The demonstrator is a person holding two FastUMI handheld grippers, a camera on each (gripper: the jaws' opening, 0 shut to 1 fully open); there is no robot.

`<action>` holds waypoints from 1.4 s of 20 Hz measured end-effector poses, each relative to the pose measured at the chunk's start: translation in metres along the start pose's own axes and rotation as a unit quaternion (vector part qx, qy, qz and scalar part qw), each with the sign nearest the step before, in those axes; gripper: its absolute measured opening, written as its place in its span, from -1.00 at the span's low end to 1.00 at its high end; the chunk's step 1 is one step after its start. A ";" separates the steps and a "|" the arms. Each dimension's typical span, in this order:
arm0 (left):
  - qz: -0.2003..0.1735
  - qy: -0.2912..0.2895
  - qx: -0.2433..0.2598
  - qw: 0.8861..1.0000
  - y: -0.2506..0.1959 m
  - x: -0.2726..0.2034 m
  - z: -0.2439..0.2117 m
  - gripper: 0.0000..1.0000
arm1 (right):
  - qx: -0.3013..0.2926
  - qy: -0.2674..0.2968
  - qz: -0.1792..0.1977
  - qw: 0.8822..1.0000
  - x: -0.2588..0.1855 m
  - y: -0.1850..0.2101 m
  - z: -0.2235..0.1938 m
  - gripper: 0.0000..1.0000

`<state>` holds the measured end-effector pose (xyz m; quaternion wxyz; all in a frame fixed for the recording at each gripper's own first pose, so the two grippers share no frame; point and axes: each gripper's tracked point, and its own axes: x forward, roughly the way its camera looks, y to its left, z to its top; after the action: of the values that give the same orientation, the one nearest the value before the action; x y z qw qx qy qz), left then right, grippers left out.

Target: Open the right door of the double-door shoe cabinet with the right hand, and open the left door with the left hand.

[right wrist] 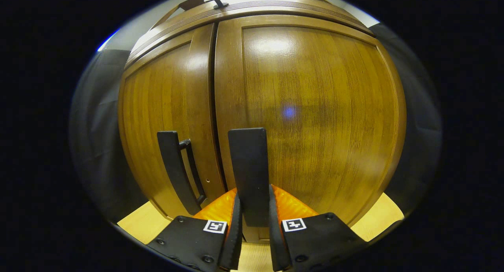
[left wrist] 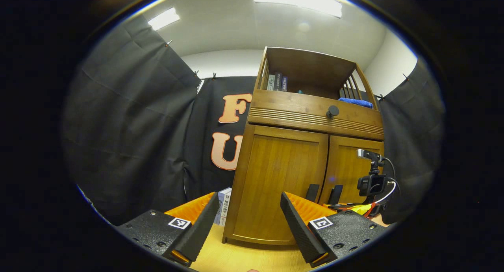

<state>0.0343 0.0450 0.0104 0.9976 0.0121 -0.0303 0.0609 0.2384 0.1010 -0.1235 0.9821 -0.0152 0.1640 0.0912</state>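
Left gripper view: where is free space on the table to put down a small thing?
Bare table lies between the left gripper fingers, before the cabinet base. It is crowded beside the cabinet's left, by the books, and at right, where the right gripper grips the right door handle.

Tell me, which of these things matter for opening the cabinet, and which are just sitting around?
For the job: right door, its handle held by the right gripper; left door; left gripper.

Just about: books, blue cloth, drawer knob.

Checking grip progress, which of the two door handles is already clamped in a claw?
The right door's handle: the right claw is closed on it. The left door's handle stands free.
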 end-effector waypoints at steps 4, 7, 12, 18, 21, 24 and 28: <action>-0.003 0.000 0.003 1.000 -0.001 -0.008 0.005 0.89 | -0.011 -0.003 -0.002 1.000 -0.006 0.000 0.001 -0.14; -0.004 -0.002 0.002 1.000 -0.003 -0.009 0.010 0.89 | -0.009 -0.004 -0.004 1.000 -0.013 0.001 0.003 -0.24; -0.011 0.002 0.003 1.000 -0.006 -0.022 0.010 0.82 | -0.005 -0.012 0.004 1.000 -0.030 0.000 0.007 -0.24; -0.024 0.007 0.003 1.000 -0.012 -0.028 0.010 0.89 | -0.008 -0.020 0.012 1.000 -0.052 -0.004 0.005 -0.24; -0.034 0.011 0.004 0.999 -0.017 -0.028 0.009 0.89 | -0.003 -0.021 0.019 1.000 -0.061 -0.008 0.006 -0.24; -0.044 0.016 0.001 0.999 -0.023 -0.027 0.005 0.83 | -0.003 -0.020 0.022 1.000 -0.070 -0.011 0.005 -0.24; -0.058 0.026 -0.001 0.998 -0.032 -0.027 -0.002 0.89 | -0.001 -0.025 0.019 1.000 -0.080 -0.020 0.003 -0.24</action>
<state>0.0118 0.0097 0.0064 0.9999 0.0113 -0.0035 0.0032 0.1684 0.0673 -0.0949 0.9840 -0.0106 0.1397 0.1098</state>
